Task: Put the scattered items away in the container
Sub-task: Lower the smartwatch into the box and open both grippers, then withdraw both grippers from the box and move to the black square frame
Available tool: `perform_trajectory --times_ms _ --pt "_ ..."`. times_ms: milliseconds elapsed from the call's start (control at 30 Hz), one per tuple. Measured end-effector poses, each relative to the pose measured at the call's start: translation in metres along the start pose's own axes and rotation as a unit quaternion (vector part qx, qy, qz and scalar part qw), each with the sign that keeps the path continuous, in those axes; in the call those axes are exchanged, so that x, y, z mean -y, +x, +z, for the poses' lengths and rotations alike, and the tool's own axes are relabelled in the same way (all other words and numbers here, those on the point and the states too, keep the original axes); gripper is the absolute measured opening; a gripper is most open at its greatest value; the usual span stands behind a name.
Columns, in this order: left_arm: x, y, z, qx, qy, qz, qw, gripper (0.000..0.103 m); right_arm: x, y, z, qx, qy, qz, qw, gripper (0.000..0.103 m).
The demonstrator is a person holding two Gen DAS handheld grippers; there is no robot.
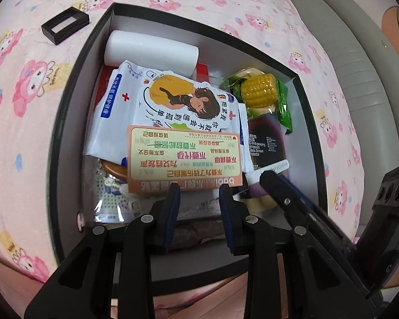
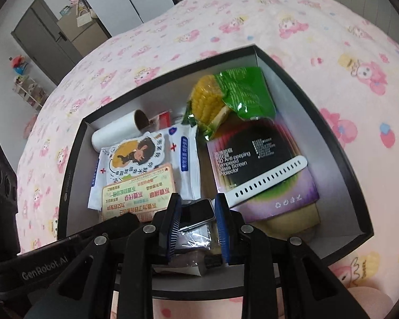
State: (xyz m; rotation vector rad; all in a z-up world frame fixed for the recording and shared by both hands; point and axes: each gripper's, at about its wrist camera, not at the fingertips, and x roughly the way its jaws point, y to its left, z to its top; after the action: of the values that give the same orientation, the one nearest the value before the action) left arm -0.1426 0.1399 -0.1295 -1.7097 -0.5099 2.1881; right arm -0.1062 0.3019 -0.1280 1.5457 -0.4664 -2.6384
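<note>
A large black cardboard box with a white inside [image 1: 74, 122] [image 2: 343, 143] sits on a bed covered by a pink sheet printed with cartoon characters [image 1: 26, 85] [image 2: 252, 21], and most of the scattered items already lie inside it. At the far end rests a white paper roll with a brown core [image 1: 150, 49] [image 2: 114, 133]. Beside it lie white sachets with red crosses and a cartoon figure sticker [image 1: 173, 98] [image 2: 135, 156], and on top of those a peach-and-cream printed card with red and green lettering [image 1: 185, 158] [image 2: 138, 188]. Toward the other side sits a yellow corn cob in a green plastic wrapper [image 1: 260, 91] [image 2: 226, 98], next to a dark, purple-edged screen protector packet [image 1: 266, 141] [image 2: 260, 170] with a white perforated watch strap [image 2: 268, 179] lying across it. The left claw [image 1: 199, 188] hangs over the near end of the box with its blue-padded fingers partly apart and nothing between them, just at the card's near edge. The right claw [image 2: 196, 199] is clenched on a small dark smartwatch body with a glossy screen [image 2: 196, 212], holding it low inside the box near the front wall, above a crinkled clear packet. Outside the box, on the bed, lies a small black square frame box with a clear window [image 1: 65, 25].
</note>
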Motion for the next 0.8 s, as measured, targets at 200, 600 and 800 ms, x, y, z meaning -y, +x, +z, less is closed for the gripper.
perform_trajectory --times_ms 200,600,800 --pt "0.003 -0.025 -0.009 0.022 0.044 0.027 0.9984 0.029 -0.018 -0.015 -0.010 0.031 -0.014 0.018 0.999 0.023" --pt "-0.024 -0.087 -0.032 0.069 0.098 0.095 0.9882 0.029 -0.080 -0.041 -0.031 0.052 -0.050 0.056 0.996 0.023" --pt "-0.060 -0.115 -0.037 0.081 0.082 0.111 0.9872 0.029 -0.122 -0.042 -0.044 0.046 -0.084 0.066 0.993 0.023"
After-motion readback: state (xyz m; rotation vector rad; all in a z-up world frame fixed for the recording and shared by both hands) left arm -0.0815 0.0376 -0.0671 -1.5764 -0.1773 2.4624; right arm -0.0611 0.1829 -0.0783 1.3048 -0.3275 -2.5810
